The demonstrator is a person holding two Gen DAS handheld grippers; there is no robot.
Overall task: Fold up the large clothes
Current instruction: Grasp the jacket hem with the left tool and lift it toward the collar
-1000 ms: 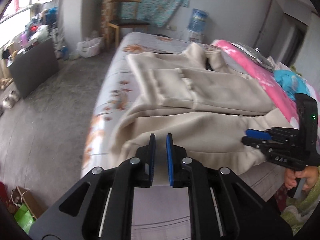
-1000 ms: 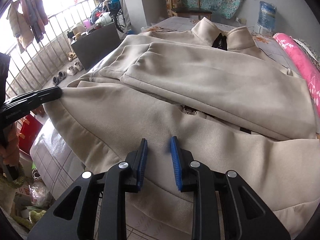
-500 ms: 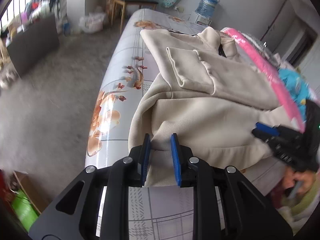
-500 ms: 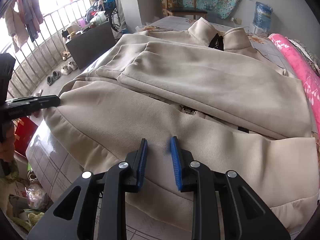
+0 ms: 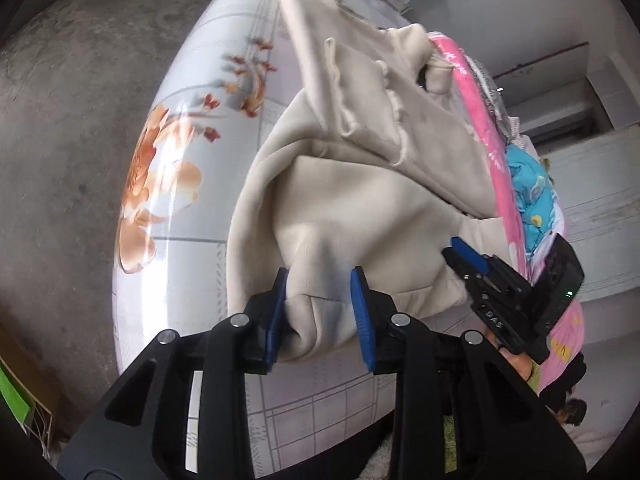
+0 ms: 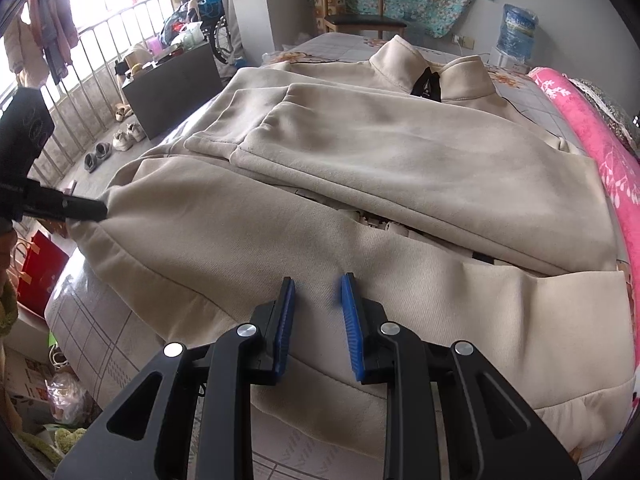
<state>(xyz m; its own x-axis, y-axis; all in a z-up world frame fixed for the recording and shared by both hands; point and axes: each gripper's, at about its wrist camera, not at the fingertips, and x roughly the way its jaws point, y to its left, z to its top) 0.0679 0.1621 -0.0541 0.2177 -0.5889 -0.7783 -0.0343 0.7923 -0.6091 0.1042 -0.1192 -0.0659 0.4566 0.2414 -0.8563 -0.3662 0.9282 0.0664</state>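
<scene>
A large cream jacket (image 6: pixel 400 168) lies on the bed with both sleeves folded across its front; it also shows in the left wrist view (image 5: pixel 360 200). My left gripper (image 5: pixel 320 308) has the bunched hem corner of the jacket between its blue pads; the pads stand apart around the fabric. In the right wrist view the left gripper (image 6: pixel 80 210) touches that hem corner at the bed's left edge. My right gripper (image 6: pixel 318 328) is open, low over the lower hem, with fabric under it and nothing between the pads. It shows at the right of the left wrist view (image 5: pixel 468 256).
The bed sheet (image 5: pixel 192 128) has an orange flower print. A pink quilt (image 6: pixel 592 136) runs along the right side. Beyond the bed stand a chair (image 6: pixel 360 20), a water bottle (image 6: pixel 518 28) and a dark cabinet (image 6: pixel 176 88). Grey floor (image 5: pixel 60 120) lies left of the bed.
My left gripper moved forward onto the jacket's hem corner and now has the fabric between its pads, lifted into a bunch. My right gripper has hardly moved.
</scene>
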